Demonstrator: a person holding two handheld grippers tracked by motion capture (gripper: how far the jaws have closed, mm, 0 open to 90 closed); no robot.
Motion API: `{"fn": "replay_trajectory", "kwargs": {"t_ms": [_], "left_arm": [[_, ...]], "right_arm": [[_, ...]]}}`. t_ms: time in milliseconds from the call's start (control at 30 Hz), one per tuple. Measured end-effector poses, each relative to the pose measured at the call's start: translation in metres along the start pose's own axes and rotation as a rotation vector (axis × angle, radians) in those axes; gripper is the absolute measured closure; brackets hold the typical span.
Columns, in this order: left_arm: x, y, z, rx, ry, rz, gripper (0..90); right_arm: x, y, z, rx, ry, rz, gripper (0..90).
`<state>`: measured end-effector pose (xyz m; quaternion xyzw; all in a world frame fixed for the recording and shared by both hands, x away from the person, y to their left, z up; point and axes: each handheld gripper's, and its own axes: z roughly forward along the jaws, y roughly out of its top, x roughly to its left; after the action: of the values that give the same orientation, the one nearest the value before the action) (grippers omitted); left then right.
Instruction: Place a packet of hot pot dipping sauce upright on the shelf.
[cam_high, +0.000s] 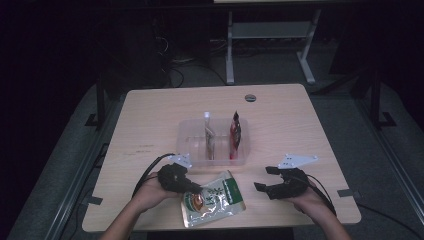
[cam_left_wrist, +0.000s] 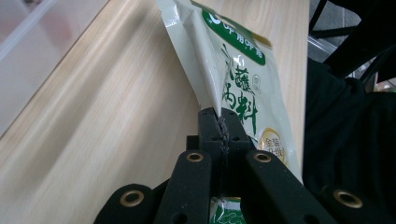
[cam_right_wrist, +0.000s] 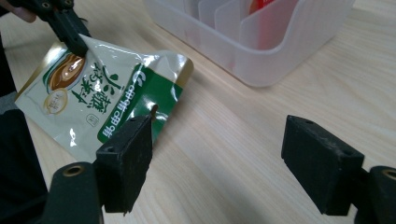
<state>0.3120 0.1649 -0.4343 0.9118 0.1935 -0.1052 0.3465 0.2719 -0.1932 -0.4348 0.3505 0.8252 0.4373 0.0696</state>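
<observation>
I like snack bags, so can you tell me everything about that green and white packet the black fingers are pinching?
The green and white packet is a flat, glossy pouch that looks like plastic film, cream with a green band at one end, green printed characters and a round brown picture. It sits near the front edge of the wooden table, just in front of the clear plastic bin. The left gripper has its fingers shut on one edge, lifting that edge so the packet bends.

L gripper (cam_high: 196, 190) w/ jaws pressed together, pads meeting at the tips, L hand (cam_high: 150, 191) wrapped round its rear, forearm in from bottom edge. R gripper (cam_high: 266, 179) jaws wide apart, nothing btwn the pads (cam_right_wrist: 123, 161). R hand (cam_high: 309, 199) cups it from behind, tips aimed toward the L.
</observation>
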Motion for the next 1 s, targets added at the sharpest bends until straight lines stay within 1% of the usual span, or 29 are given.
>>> {"fn": "replay_trajectory", "kwargs": {"t_ms": [33,100,133,167,200,233,267,300,333,367,400,433,467,500,533,567,600,633,700,800,833,867,933,967,1000], "left_arm": [[0.0,0.0,0.0,0.0,0.0,0.0,89.8],[0.007,0.002,0.009,0.009,0.001,0.001,89.6],[0.008,0.002,0.011,0.002,0.0,-0.008,89.4],[0.009,0.001,0.012,0.006,0.003,-0.005,89.1],[0.009,0.001,0.014,0.007,0.014,-0.009,88.5],[0.009,0.0,0.014,0.018,0.025,0.002,87.2],[0.009,0.0,0.014,0.012,0.037,0.006,85.5],[0.008,0.0,0.013,0.003,0.05,0.009,80.9],[0.007,0.0,0.011,-0.006,0.065,0.004,74.0],[0.006,-0.001,0.008,-0.02,0.07,0.002,69.7],[0.005,-0.001,0.003,-0.037,0.081,0.006,67.8],[0.005,-0.002,-0.003,-0.054,0.103,0.007,65.8],[0.004,-0.004,-0.009,-0.074,0.115,-0.001,65.4],[0.004,-0.004,-0.009,-0.074,0.115,-0.001,66.5],[0.001,-0.008,-0.02,-0.091,0.132,-0.022,73.3],[0.001,-0.008,-0.02,-0.091,0.132,-0.022,79.8],[-0.004,-0.015,-0.03,-0.101,0.134,-0.043,88.1],[-0.008,-0.018,-0.034,-0.095,0.138,-0.049,89.7],[-0.017,-0.026,-0.036,-0.068,0.173,-0.043,89.8],[-0.03,-0.04,-0.032,-0.044,0.201,-0.059,89.8],[-0.032,-0.044,-0.029,-0.038,0.202,-0.066,89.8],[-0.034,-0.048,-0.026,-0.034,0.201,-0.074,89.8],[-0.034,-0.05,-0.02,0.006,0.207,-0.061,89.8],[-0.033,-0.049,-0.017,0.01,0.221,-0.063,89.8],[-0.031,-0.048,-0.014,0.021,0.227,-0.06,89.8]], "right_arm": [[0.0,0.0,0.001,0.007,-0.001,0.004,24.5],[0.0,-0.001,0.002,0.017,-0.001,-0.001,24.4],[0.0,-0.001,0.003,0.019,-0.001,-0.001,24.4],[0.0,-0.002,0.003,0.019,0.0,-0.005,24.5],[0.0,-0.002,0.004,0.021,0.002,-0.007,24.5],[0.0,-0.002,0.005,0.023,0.005,-0.006,24.5],[-0.001,-0.002,0.005,0.028,0.004,-0.01,24.5],[0.0,-0.002,0.005,0.03,0.003,-0.006,24.5],[0.0,-0.002,0.006,0.033,0.002,-0.007,24.5],[0.0,-0.002,0.006,0.034,0.003,-0.006,24.5],[0.0,-0.002,0.006,0.035,0.002,-0.008,24.5],[0.0,-0.002,0.006,0.033,0.001,-0.013,24.5],[0.001,-0.002,0.006,0.034,0.001,-0.01,24.5],[0.0,-0.003,0.006,0.035,0.001,-0.011,24.5],[0.0,-0.003,0.006,0.035,-0.001,-0.019,24.5],[-0.001,-0.003,0.006,0.036,-0.001,-0.019,24.5],[-0.001,-0.003,0.005,0.037,-0.001,-0.019,24.5],[-0.001,-0.003,0.005,0.039,0.0,-0.011,24.5],[-0.001,-0.004,0.005,0.041,0.003,-0.003,24.5],[-0.001,-0.004,0.006,0.052,0.008,-0.001,24.5],[-0.001,-0.004,0.007,0.057,0.014,-0.001,24.5],[-0.001,-0.004,0.008,0.061,0.018,0.0,24.6],[0.001,-0.004,0.009,0.071,0.023,-0.003,24.6],[0.002,-0.003,0.01,0.072,0.028,-0.011,24.6],[0.003,-0.003,0.011,0.077,0.033,-0.005,24.6]]}}
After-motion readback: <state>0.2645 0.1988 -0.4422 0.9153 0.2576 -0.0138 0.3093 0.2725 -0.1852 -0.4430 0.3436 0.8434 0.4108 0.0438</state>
